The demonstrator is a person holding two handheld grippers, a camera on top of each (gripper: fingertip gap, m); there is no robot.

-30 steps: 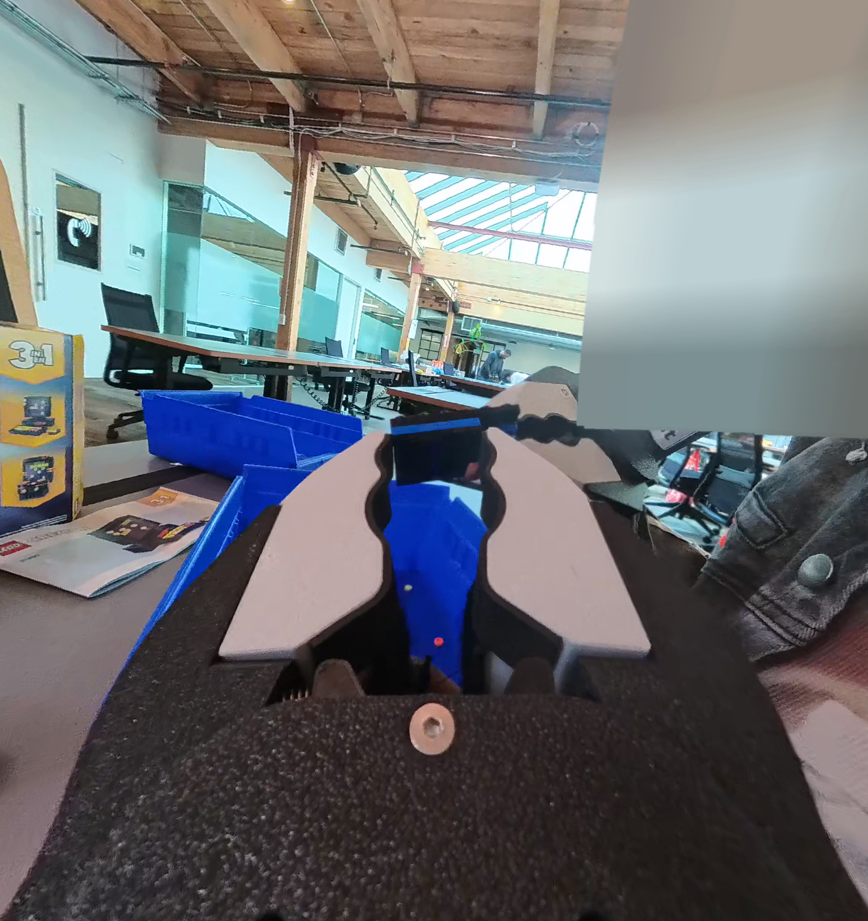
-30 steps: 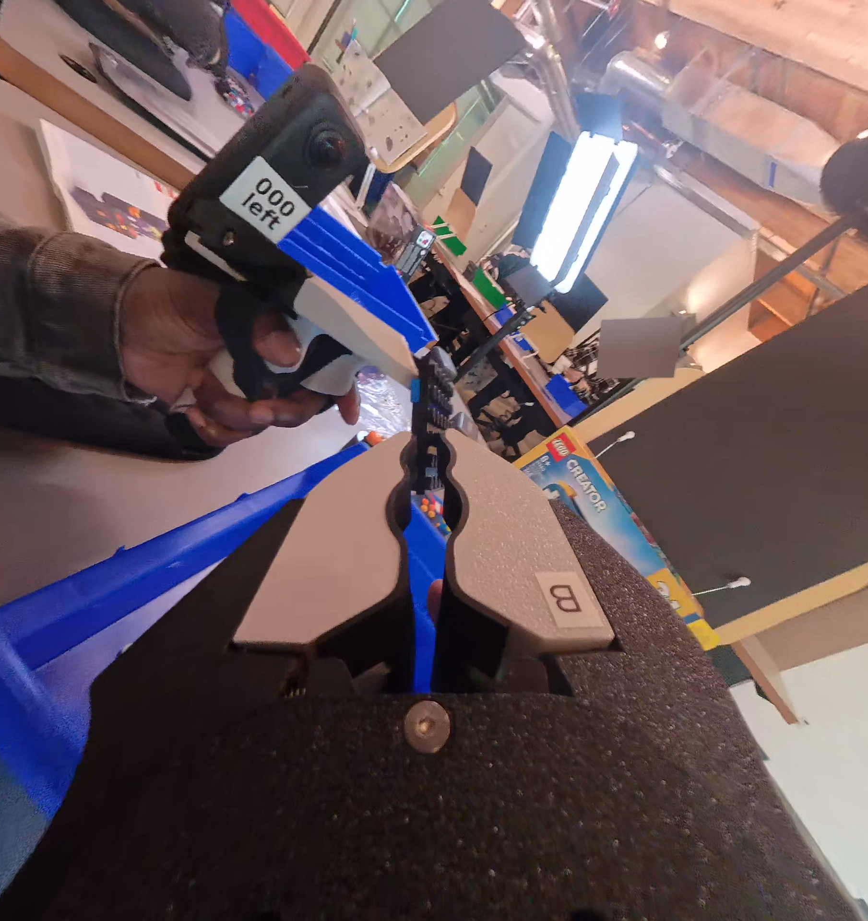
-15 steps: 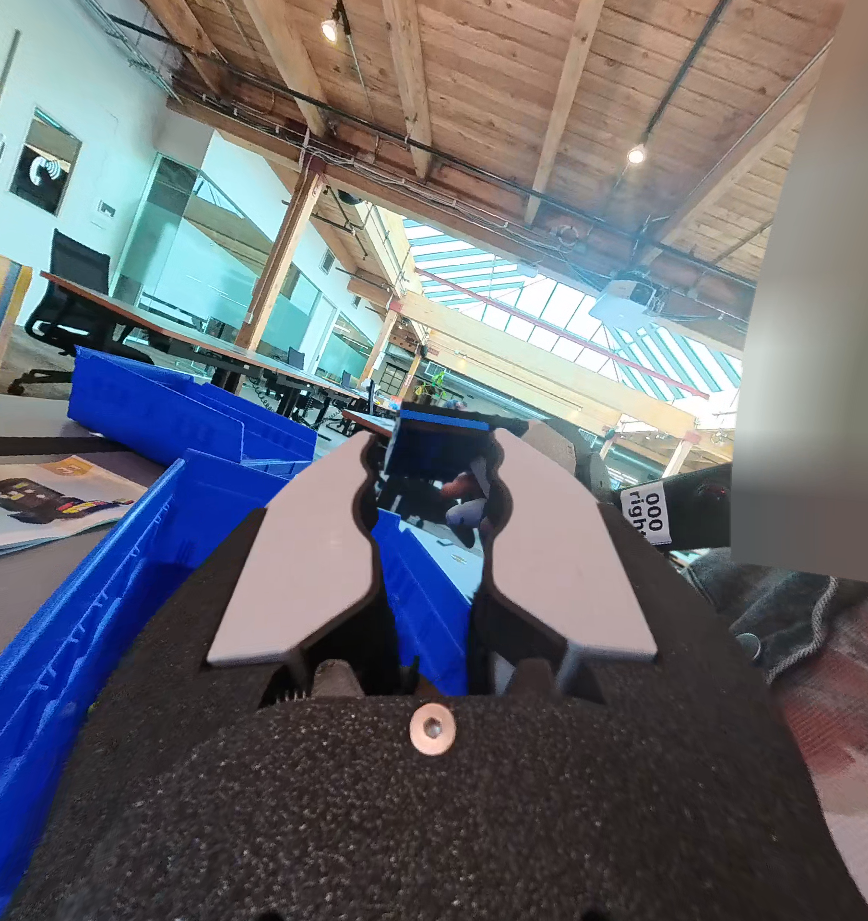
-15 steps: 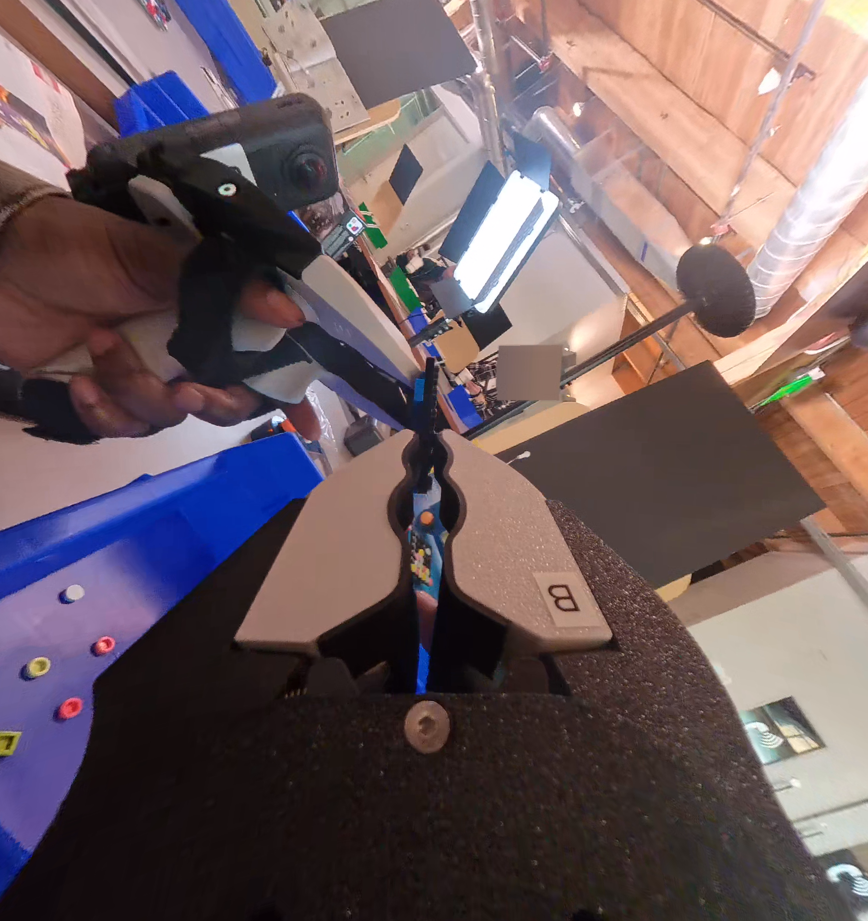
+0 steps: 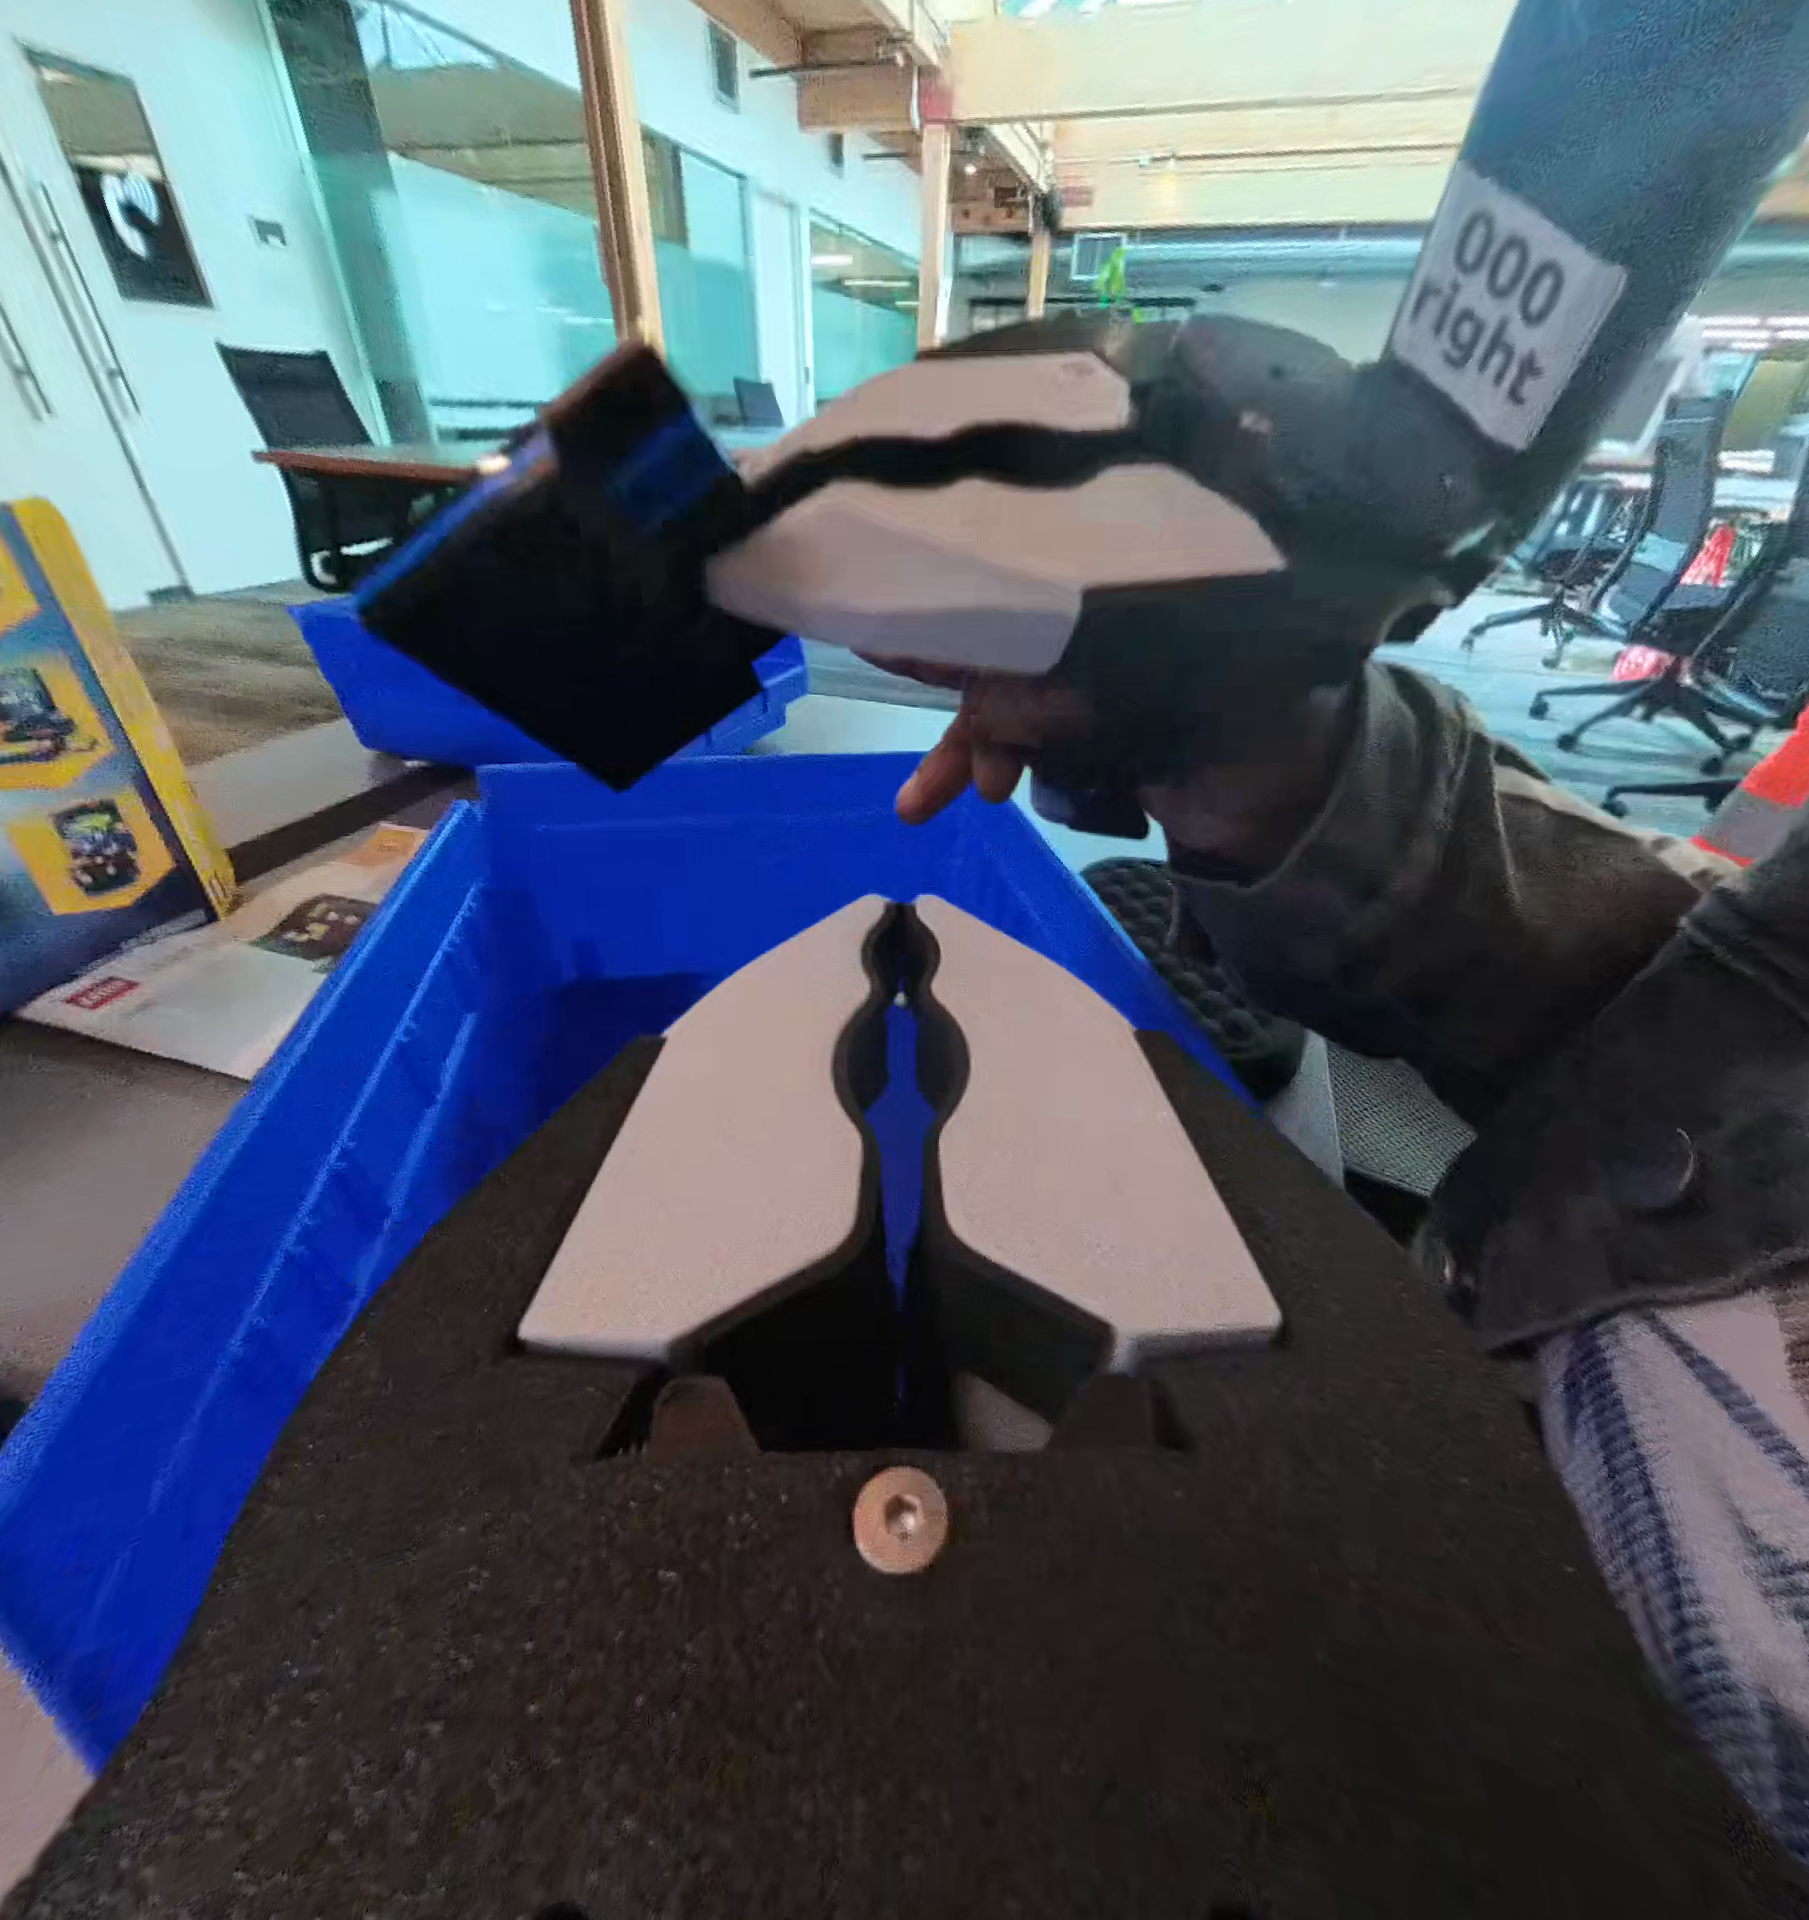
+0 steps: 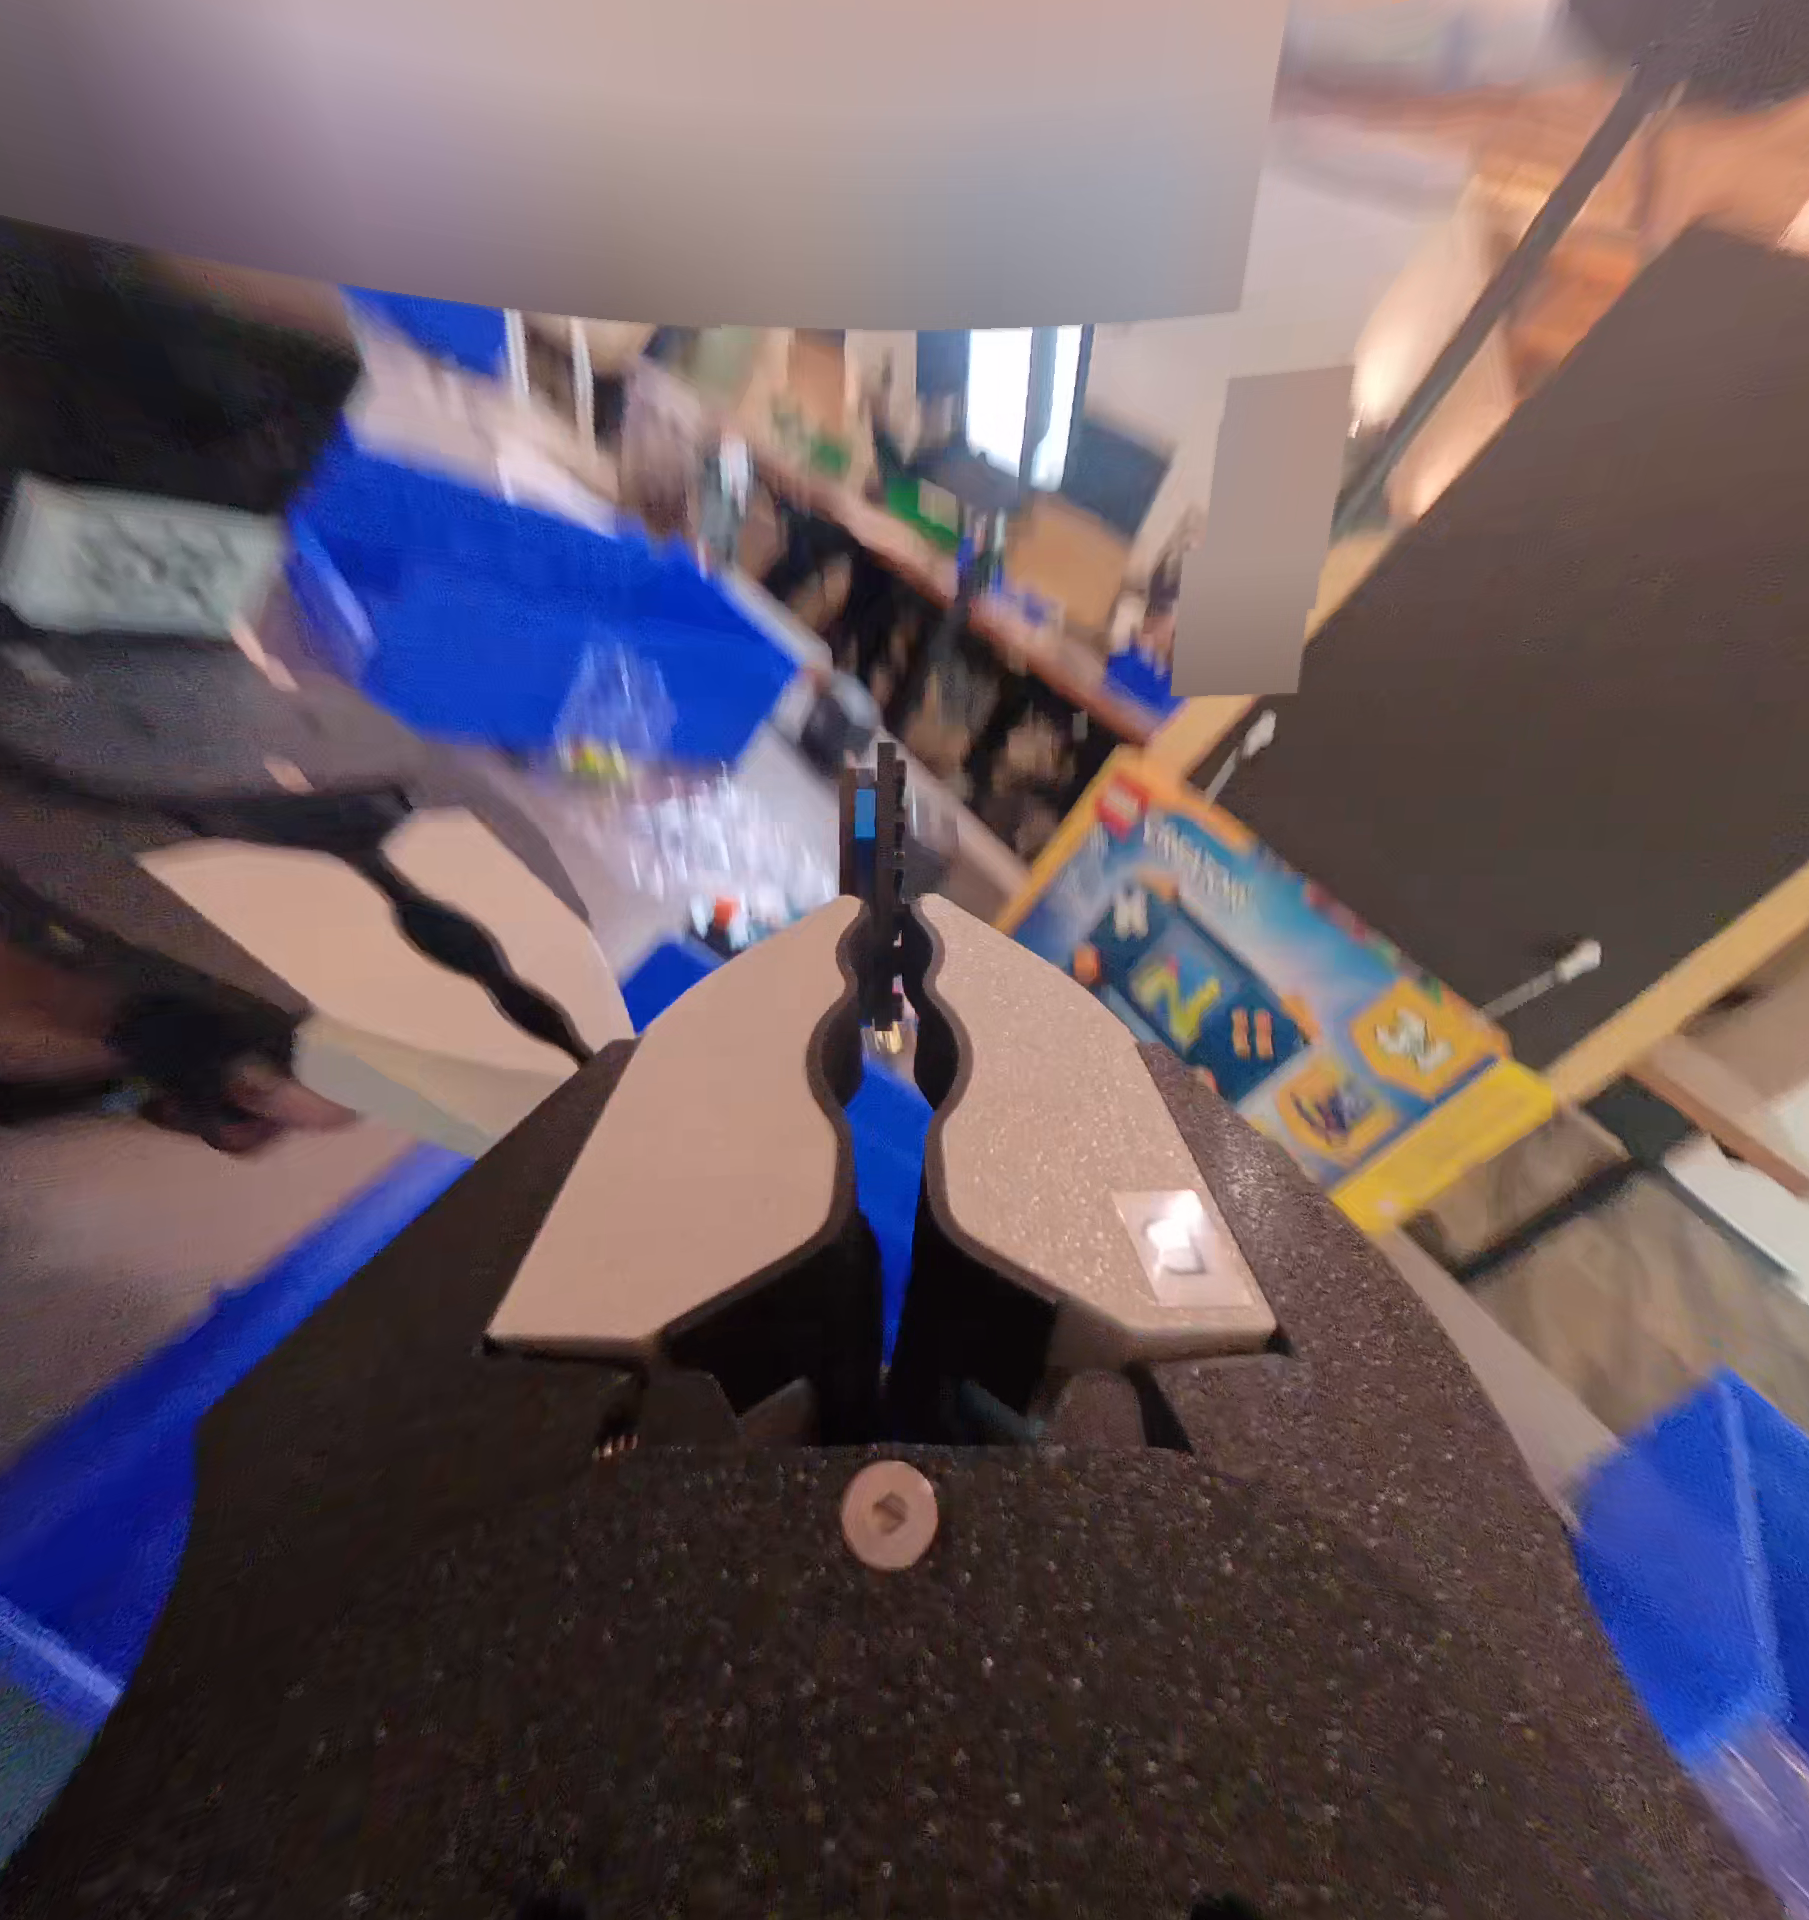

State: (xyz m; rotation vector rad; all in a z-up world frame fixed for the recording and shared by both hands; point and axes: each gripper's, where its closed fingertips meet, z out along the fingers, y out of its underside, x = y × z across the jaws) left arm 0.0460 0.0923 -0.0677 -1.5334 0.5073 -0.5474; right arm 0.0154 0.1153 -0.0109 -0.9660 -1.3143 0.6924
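My right gripper [image 6: 884, 914] is shut on a flat black brick plate with a blue piece [image 6: 882, 821], seen edge-on. In the left wrist view the plate [image 5: 567, 592] hangs tilted from the right gripper [image 5: 744, 514], above the far end of a blue bin [image 5: 360, 1143]. My left gripper [image 5: 900, 912] is shut and holds nothing. It sits lower, over the inside of that bin, a short way below the plate. In the right wrist view the left gripper [image 6: 557, 1029] shows at left, blurred, with its fingers together.
A second blue bin [image 5: 412, 686] stands behind the first. A yellow and blue toy box [image 5: 48, 727] and an open booklet [image 5: 204, 977] lie at left on the grey table. A person's hand [image 5: 983, 748] and dark sleeve [image 5: 1451, 883] are at right. The box [image 6: 1295, 1018] is blurred in the right wrist view. Tip to tip, the grippers are about 7 cm apart.
My left gripper let go of the black plate, shut, and dropped lower over the bin. The right gripper kept the plate and swung; its view is now blurred.
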